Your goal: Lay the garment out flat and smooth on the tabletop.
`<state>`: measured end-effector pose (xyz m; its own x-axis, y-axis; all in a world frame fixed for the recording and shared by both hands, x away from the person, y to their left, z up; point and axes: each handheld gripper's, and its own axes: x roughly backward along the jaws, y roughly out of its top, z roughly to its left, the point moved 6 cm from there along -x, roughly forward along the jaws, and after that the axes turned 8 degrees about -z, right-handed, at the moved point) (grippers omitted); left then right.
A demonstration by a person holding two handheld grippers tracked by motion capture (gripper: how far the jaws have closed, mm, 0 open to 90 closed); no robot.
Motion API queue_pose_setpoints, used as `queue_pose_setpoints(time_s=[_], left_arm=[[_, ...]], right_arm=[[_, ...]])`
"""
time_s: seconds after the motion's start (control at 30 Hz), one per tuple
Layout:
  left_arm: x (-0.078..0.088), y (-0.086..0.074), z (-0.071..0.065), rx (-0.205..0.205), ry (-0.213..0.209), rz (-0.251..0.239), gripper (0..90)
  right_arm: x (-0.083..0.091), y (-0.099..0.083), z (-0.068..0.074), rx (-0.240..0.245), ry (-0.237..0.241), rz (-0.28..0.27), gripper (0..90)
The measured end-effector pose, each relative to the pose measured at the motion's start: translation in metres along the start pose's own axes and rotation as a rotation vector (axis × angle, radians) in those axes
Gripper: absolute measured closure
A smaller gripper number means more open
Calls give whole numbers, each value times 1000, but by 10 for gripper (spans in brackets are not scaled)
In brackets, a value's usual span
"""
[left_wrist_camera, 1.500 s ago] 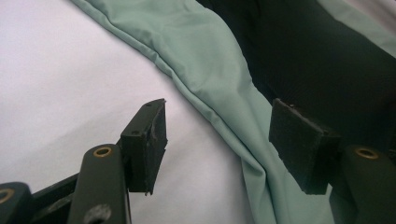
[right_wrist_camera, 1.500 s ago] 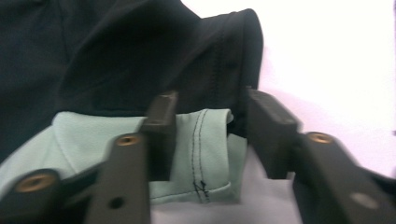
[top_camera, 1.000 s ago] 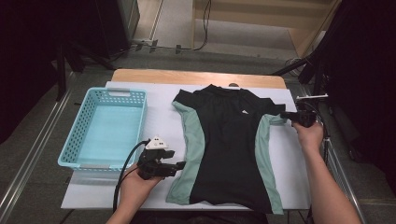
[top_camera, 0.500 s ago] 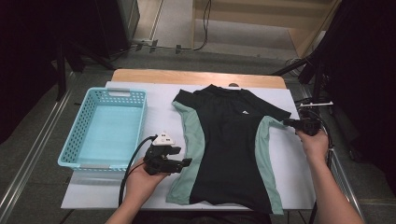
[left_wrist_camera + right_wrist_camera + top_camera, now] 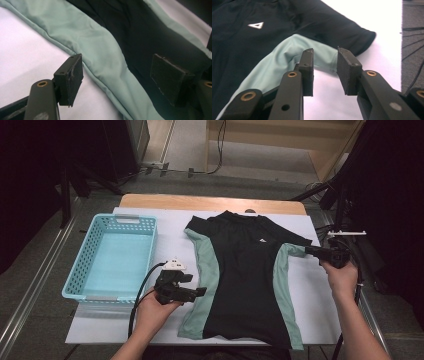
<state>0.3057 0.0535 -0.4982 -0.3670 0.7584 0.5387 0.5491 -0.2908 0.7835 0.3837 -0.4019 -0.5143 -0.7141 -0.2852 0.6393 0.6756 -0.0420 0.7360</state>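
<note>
Far left of the table, the light-blue basket sits along the left edge — and its floor is bare, nothing lying in it. A white sheet covers the tabletop under everything.

Next over, the left tool lies low by the front-left part of the table, just at the shirt's left mint side panel. Its jaws are spread and have just been opening; in the left gripper view the panel's seam runs between them, one pad over the white sheet and the other over the black cloth, neither pad pressing on the fabric.

Centre of the table: the black shirt lies flat, collar toward the far edge, hem toward the near edge, a small white triangle logo on the chest.

Over to the right edge — the right tool sits just at the shirt's right sleeve. Its jaws stand parted and have just been opening too; in the right gripper view the mint underarm cloth lies just beyond the pads, with only white sheet in the gap between them.
</note>
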Motion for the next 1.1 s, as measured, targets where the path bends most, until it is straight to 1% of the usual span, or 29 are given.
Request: queue_pose_setpoints(time_s=[0.03, 0.13, 0.2, 0.23, 0.27, 0.37, 0.4, 0.57, 0.63, 0.77, 0.87, 0.9, 1.03, 1.1], left_arm=[[1, 1, 1, 2, -3, -1, 251], [2, 4, 4, 9, 14, 2, 227], [3, 8, 5, 20, 6, -5, 210], [3, 10, 6, 29, -5, -5, 188], [3, 11, 7, 30, -8, -5, 187], [1, 14, 10, 20, 10, 6, 188], [0, 16, 11, 22, 10, 7, 188], [-2, 24, 20, 29, 26, 7, 190], [-5, 27, 23, 21, 28, 7, 191], [-10, 34, 27, 11, 35, 9, 192], [-13, 40, 31, 7, 39, 1, 198], [-15, 41, 33, 6, 43, 2, 199], [-23, 48, 42, 14, 57, 12, 208], [-27, 52, 46, 16, 62, 7, 211]], right_arm=[[1, 0, 2, 2, 17, -3, 606], [3, 0, 8, -2, 62, -2, 539], [4, -1, 12, 10, 86, 0, 507], [5, -1, 15, 16, 91, -2, 489], [6, -2, 16, 26, 95, 2, 476], [8, -4, 22, 40, 112, -1, 432], [8, -5, 23, 39, 122, 4, 422], [14, -15, 30, 77, 129, 24, 384], [15, -18, 31, 86, 131, 23, 379], [12, -20, 30, 81, 137, 26, 369], [8, -22, 30, 98, 138, 28, 367], [7, -22, 31, 95, 139, 31, 367], [4, -20, 31, 99, 152, 14, 365], [3, -19, 31, 98, 155, 16, 363]])
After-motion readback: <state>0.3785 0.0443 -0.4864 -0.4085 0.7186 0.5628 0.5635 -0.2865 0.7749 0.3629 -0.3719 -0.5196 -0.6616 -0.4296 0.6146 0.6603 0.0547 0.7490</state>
